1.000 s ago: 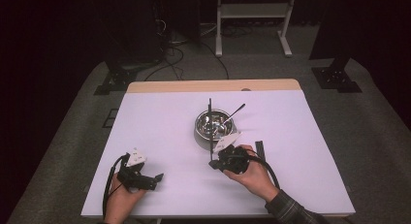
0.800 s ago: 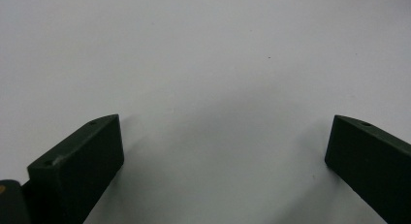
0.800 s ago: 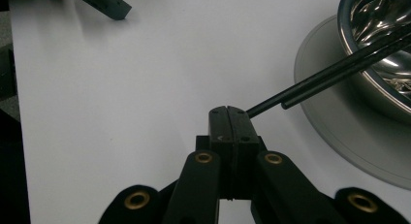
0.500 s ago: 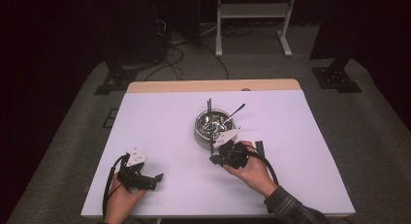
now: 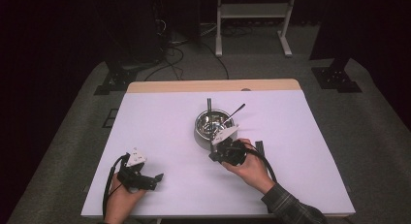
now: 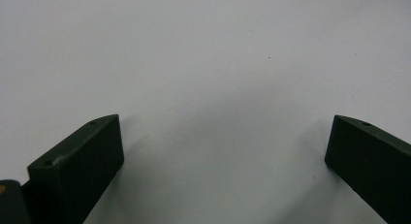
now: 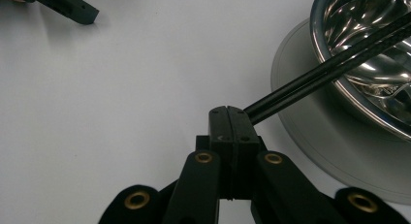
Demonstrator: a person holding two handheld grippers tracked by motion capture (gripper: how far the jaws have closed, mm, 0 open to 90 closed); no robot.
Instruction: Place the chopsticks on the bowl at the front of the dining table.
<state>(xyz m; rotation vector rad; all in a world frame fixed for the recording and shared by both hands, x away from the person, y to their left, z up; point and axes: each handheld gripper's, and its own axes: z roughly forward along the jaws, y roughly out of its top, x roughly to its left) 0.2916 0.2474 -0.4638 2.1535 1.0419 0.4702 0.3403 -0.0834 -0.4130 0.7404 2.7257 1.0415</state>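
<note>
Jaws of the right gripper (image 7: pixel 228 112) are pinched tight on the near end of a thin black rod (image 7: pixel 320 71), whose far end slants up over the rim into the steel bowl (image 5: pixel 213 123). Gripping the very end keeps the hand clear of the bowl, probably for stirring or lifting the rod out. Other utensils lean in the bowl. The left gripper (image 5: pixel 154 177) rests near the table's (image 5: pixel 160 117) front left edge, jaws wide apart and empty, well clear. Bare table lies on all sides of the bowl, leaving ample swing room.
</note>
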